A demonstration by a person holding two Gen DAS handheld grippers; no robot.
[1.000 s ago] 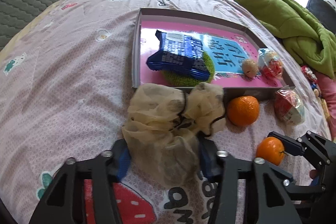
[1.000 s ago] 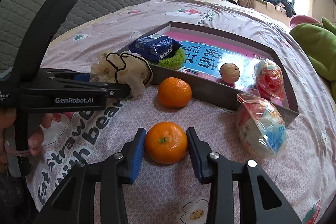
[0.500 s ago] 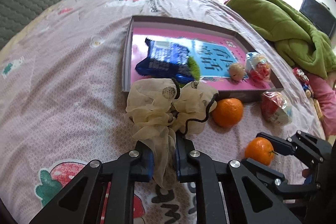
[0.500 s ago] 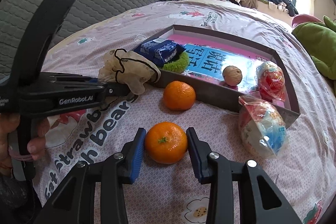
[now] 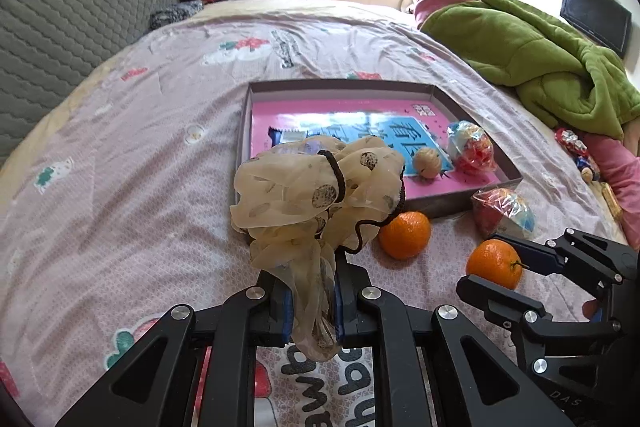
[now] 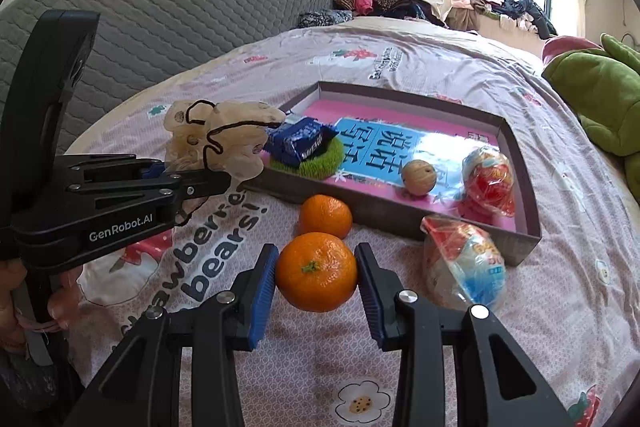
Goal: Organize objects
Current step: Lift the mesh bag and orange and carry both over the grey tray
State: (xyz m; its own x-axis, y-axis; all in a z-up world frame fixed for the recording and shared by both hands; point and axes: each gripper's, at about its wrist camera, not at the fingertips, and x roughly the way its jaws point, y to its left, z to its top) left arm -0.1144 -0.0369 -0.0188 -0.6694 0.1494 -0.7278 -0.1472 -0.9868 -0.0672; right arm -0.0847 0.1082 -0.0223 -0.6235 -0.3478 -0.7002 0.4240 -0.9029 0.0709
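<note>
Since a second earlier, left gripper (image 5: pixel 310 311) had clamped its fingers on the beige scrunchie (image 5: pixel 316 187), lifting it near the tray (image 6: pixel 524 227); right fingers (image 6: pixel 260 295) were clamped on a tangerine (image 6: pixel 316 271). Next, likely both into the tray.

On the bed (image 6: pixel 400 75) a shallow box (image 6: pixel 520 163) lies at about 1 o'clock from the right gripper (image 6: pixel 316 277). Inside it, a snack packet (image 6: pixel 300 143) rests on a bristly pad (image 6: pixel 320 163) at the 9 o'clock end, a walnut (image 6: pixel 419 177) lies midway along the near wall, and a wrapped sweet (image 6: pixel 488 183) sits at the 3 o'clock end. Just outside the near wall, a tangerine (image 6: pixel 326 216) lies at 12 o'clock beyond the tangerine between the jaws (image 6: pixel 316 271), and a bagged sweet (image 6: pixel 464 267) lies at 3 o'clock, touching the box corner. The gauze scrunchie (image 5: pixel 320 187), in the left gripper (image 5: pixel 312 307), hangs above the bed at 10 o'clock, before the box's left end. A heaped blanket (image 5: pixel 540 75) lies at 2 o'clock behind the box.
</note>
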